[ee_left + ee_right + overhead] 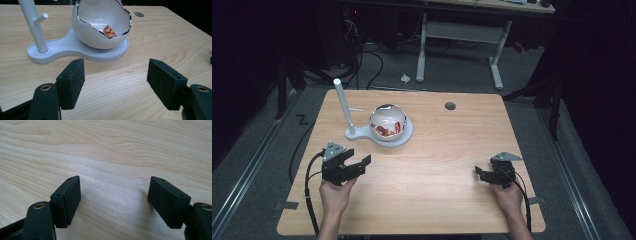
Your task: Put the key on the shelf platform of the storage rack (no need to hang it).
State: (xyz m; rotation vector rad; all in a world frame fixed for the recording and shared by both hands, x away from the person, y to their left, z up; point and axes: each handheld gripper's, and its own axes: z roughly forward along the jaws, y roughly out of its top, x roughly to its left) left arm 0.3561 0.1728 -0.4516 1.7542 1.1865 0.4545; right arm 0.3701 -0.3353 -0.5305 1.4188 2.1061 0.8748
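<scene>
Nearby, white egg-shaped bowl (100, 27) (jagged silvery rim) sits upright.

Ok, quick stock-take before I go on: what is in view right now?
Table: one, light wood, centre of the high view.
Stand: one, white, flat base with an upright post, far left part of the table.
Bowl: one, white, egg-shaped with a jagged open rim, resting on the stand's base.
Packet: at least one, red and yellow, inside the bowl.
Grommet hole: one, grey, far side of the table.
Desk: one, white-legged, behind the table.
Left tool: one, black, open, near left, aimed toward the bowl.
Right tool: one, black, open, near right, over bare table.
</scene>
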